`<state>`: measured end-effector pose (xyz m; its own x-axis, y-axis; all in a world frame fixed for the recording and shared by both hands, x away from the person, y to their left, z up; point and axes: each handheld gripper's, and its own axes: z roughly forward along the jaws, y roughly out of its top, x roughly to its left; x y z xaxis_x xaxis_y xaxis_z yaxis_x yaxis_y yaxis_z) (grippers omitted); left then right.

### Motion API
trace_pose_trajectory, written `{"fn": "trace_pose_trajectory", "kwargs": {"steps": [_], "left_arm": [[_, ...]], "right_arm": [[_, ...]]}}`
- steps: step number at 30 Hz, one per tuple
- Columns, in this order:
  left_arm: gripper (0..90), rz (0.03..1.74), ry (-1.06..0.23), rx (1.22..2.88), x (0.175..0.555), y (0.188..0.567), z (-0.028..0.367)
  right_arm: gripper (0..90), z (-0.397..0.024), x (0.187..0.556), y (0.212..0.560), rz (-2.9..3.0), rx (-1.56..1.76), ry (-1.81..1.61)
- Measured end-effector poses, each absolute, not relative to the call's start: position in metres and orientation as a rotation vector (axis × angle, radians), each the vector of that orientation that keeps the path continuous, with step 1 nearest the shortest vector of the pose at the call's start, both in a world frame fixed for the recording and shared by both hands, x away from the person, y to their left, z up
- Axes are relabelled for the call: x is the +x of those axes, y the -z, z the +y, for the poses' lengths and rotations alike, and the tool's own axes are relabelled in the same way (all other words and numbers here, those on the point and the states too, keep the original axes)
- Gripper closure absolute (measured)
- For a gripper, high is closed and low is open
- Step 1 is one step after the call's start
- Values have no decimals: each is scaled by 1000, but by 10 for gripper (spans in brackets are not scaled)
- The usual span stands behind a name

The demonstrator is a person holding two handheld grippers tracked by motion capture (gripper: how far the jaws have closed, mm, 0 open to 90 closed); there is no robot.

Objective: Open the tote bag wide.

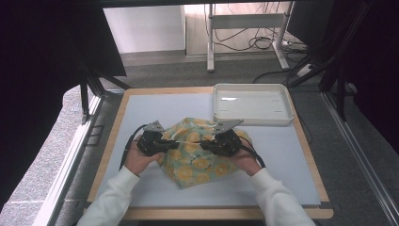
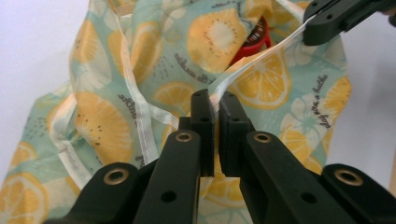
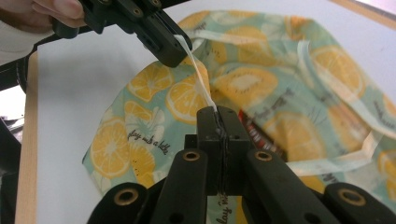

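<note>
Left gripper view: my left gripper [image 2: 215, 105] pinches the bag's [image 2: 140, 93] white hem [image 2: 252, 60]; my right gripper [image 3: 218, 122] clamps its other end. Something red [image 2: 254, 39] peeks out, mostly hidden, mid-table.

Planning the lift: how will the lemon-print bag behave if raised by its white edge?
The lemon-print bag looks thin and creased, so it will probably sag. The white edge, stretched between the left gripper and right gripper, seems limp. The red item inside may shift.
</note>
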<state>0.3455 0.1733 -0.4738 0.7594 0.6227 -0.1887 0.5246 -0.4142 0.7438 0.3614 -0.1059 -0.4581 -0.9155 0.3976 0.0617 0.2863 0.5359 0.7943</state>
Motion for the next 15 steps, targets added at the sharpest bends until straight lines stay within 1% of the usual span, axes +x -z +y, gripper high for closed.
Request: {"fn": "trace_pose_trajectory", "kwargs": {"steps": [15], "left_arm": [[875,814,-121,2142,321,483,163]], "right_arm": [[884,-115,338,480,2699,666,-1304]]}}
